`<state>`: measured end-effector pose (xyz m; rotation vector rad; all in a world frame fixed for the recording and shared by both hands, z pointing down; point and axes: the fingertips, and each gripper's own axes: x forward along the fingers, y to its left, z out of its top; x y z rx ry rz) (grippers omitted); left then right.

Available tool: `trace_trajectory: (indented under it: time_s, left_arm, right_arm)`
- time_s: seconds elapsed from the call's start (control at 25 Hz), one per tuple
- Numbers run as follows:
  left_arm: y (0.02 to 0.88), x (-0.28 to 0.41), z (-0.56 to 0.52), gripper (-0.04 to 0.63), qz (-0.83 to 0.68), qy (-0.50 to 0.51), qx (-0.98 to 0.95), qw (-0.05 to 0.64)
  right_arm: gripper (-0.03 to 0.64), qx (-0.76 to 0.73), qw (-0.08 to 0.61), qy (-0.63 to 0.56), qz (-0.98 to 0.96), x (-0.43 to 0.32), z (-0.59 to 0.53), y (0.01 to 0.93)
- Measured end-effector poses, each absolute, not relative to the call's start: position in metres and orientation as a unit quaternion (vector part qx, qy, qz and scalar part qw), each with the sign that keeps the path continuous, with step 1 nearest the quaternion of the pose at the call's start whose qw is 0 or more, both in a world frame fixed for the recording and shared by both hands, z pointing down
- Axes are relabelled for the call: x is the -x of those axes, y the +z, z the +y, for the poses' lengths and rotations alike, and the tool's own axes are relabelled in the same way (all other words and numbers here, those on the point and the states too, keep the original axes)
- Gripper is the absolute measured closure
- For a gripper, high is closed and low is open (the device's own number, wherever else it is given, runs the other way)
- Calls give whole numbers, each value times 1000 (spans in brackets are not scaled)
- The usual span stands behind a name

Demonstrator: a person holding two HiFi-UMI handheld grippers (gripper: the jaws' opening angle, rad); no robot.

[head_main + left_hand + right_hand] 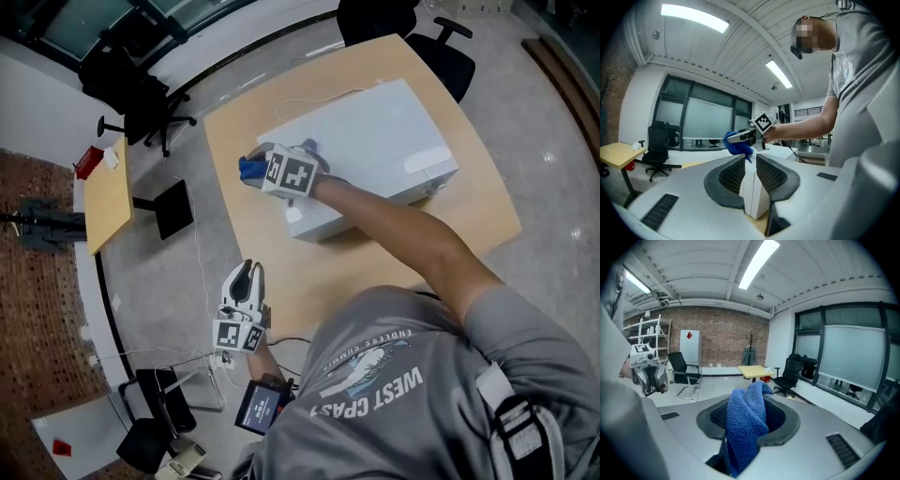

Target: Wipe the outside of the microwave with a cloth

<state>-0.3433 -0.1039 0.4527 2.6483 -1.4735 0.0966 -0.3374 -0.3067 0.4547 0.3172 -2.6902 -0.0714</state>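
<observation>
A white microwave (375, 141) stands on a wooden table (469, 225). My right gripper (258, 165) is at the microwave's left end, near its top edge, shut on a blue cloth (248, 170). In the right gripper view the cloth (745, 423) is bunched between the jaws of that gripper (750, 399) and hangs down. My left gripper (246, 279) hovers off the table's near-left corner, pointing at the microwave (757, 201). Its jaws (750, 161) stand a narrow gap apart with nothing between them. From there I see the right gripper (740, 137) and the cloth (737, 146).
Black office chairs (141, 94) (412, 28) stand beyond the table. A small yellow table (108, 197) is at the left. A white cable (319, 98) lies on the tabletop behind the microwave. A handheld screen (262, 408) and cables lie on the floor below my left hand.
</observation>
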Motion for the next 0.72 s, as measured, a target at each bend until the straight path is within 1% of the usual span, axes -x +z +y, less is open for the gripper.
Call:
trace_trajectory:
  time_s: [0.08, 0.16, 0.24, 0.36, 0.48, 0.56, 0.64, 0.72]
  left_arm:
    - [451, 341, -103, 508, -493, 34, -868, 54]
    - [448, 338, -103, 508, -500, 35, -863, 53]
    - [446, 332, -103, 508, -507, 38, -859, 53]
    - [445, 320, -108, 506, -513, 44, -856, 54]
    - [445, 300, -116, 508, -510, 52, -857, 56]
    - [444, 282, -122, 508, -504, 58, -860, 57]
    - [442, 264, -128, 508, -498, 65, -863, 58]
    - [442, 247, -133, 508, -495, 71, -864, 59]
  right_arm:
    - [480, -147, 171, -31, -974, 299, -326, 418]
    - [480, -193, 129, -36, -972, 243, -351, 384]
    - [480, -252, 91, -33, -963, 171, -381, 358]
    - [480, -345, 67, -14, -936, 51, -414, 341]
    - [480, -416, 68, 11, -907, -52, -430, 356]
    - [480, -445, 74, 35, -892, -102, -433, 378]
    - [480, -455, 69, 63, -886, -135, -432, 402]
    - [480, -450, 57, 88, -887, -152, -431, 426]
